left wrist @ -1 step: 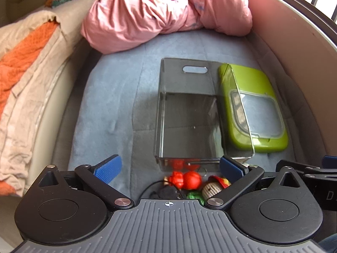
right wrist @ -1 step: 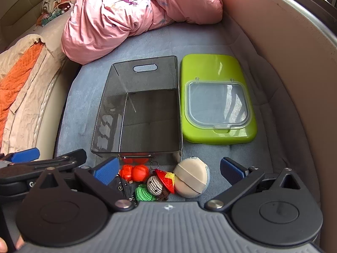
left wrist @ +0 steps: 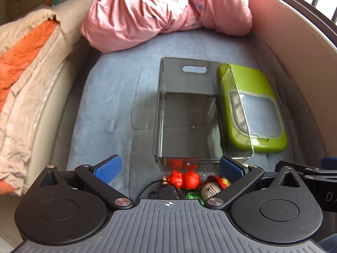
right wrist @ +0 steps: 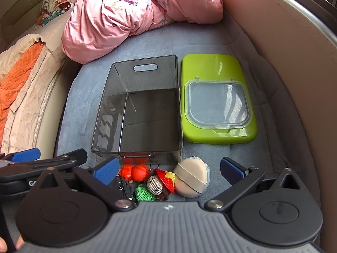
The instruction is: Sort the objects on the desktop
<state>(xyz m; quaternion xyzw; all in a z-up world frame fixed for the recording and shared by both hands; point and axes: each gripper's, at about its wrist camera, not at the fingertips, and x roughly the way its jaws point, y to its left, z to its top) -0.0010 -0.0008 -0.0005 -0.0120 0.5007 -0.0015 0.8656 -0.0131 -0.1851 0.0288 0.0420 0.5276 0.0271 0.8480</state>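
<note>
While both grippers hover low at the near edge of the blue-grey mat (right wrist: 242, 48), their fingers stand wide apart and hold nothing: the left gripper (left wrist: 168, 168) faces the left of the small heap, the right gripper (right wrist: 168, 168) its middle. Between the right gripper's blue pads lie the small things to sort, all outside the bin: a red toy figure (right wrist: 134, 171), a crocheted doll keychain with a red and yellow hat (right wrist: 159, 184), a green crocheted piece (right wrist: 144, 194), a dark gadget (right wrist: 123, 186) only partly seen, and a round beige powder puff (right wrist: 191, 177) at the right. Just beyond them stands the smoky clear storage bin (right wrist: 109, 113), nothing inside it, and to its right, close beside it, the green lidded box (right wrist: 212, 67), its clear flap down. Farthest lies a bunched pink quilt (right wrist: 130, 16). This fits either a heap waiting to go in or one tipped out; I judge any pick here calls for closing on one piece without dragging its neighbours.
</note>
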